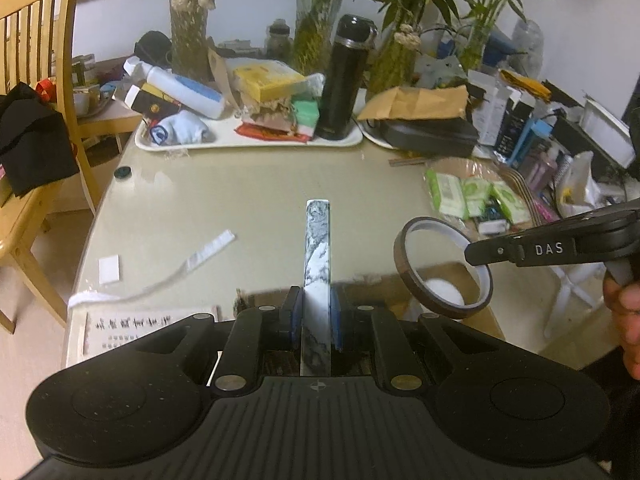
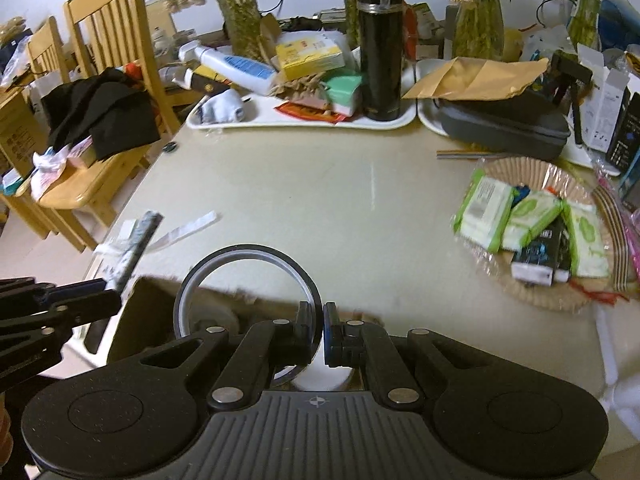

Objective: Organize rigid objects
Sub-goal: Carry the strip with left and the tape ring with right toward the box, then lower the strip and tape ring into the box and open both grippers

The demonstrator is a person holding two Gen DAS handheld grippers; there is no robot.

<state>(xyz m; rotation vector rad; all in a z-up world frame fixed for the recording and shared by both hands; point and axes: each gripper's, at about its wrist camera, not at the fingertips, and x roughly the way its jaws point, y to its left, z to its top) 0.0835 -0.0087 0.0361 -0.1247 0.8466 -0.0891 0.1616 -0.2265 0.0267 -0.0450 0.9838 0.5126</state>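
My left gripper (image 1: 317,312) is shut on a long flat marbled black-and-white bar (image 1: 318,256) that sticks forward over the beige table's near edge. The bar also shows in the right wrist view (image 2: 136,242), held at the left. My right gripper (image 2: 318,322) is shut on the rim of a dark roll of tape (image 2: 248,280) and holds it upright above the table edge. In the left wrist view the tape roll (image 1: 442,266) hangs at the right, pinched by the right gripper (image 1: 478,254).
A white tray (image 2: 304,122) at the back holds a black flask (image 2: 379,46), bottles, boxes and a sock. A wicker basket (image 2: 536,236) with green wipe packs sits right. A grey case (image 2: 504,122) lies back right. Paper strips (image 1: 208,252) lie left. Wooden chairs (image 2: 100,80) stand left.
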